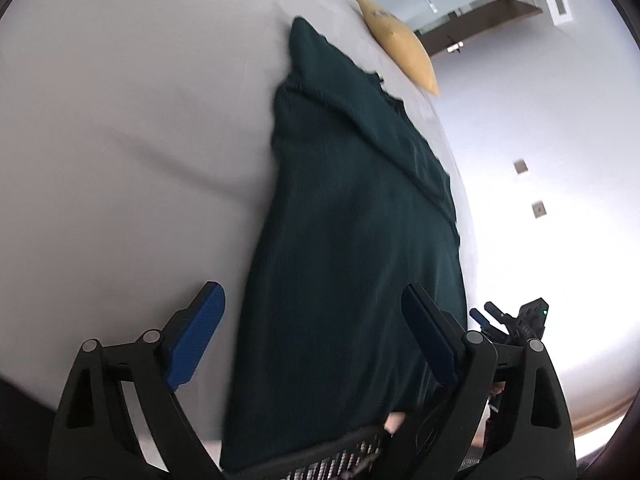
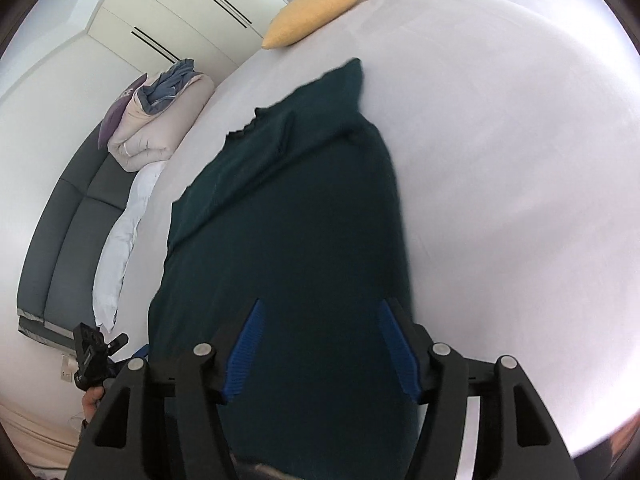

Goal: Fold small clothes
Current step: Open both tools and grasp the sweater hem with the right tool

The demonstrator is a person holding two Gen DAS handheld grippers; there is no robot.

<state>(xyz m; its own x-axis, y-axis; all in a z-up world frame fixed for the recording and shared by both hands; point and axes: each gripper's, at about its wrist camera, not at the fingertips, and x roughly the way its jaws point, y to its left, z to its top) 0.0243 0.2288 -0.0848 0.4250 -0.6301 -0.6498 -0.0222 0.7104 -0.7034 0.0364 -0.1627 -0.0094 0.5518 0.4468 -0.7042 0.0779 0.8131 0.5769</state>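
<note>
I see the dark green garment (image 1: 352,240) lying lengthwise down the centre of both views on the pale grey bed (image 1: 120,140) — a yellow pillow (image 2: 316,12) sits at the top. My left gripper (image 1: 316,340) and right gripper (image 2: 320,344) are both spread, nothing pinched.

Both wrist cams close above bed (image 1: 120,140), angled down fwd; shared: dark green garment (image 1: 352,240), yellow pillow (image 2: 316,12).

A dark green knit garment (image 1: 352,220) lies lengthwise on the grey bed (image 1: 120,140); the left gripper (image 1: 312,312) hangs spread above its near end, a yellow pillow (image 1: 404,44) at the far edge.
</note>
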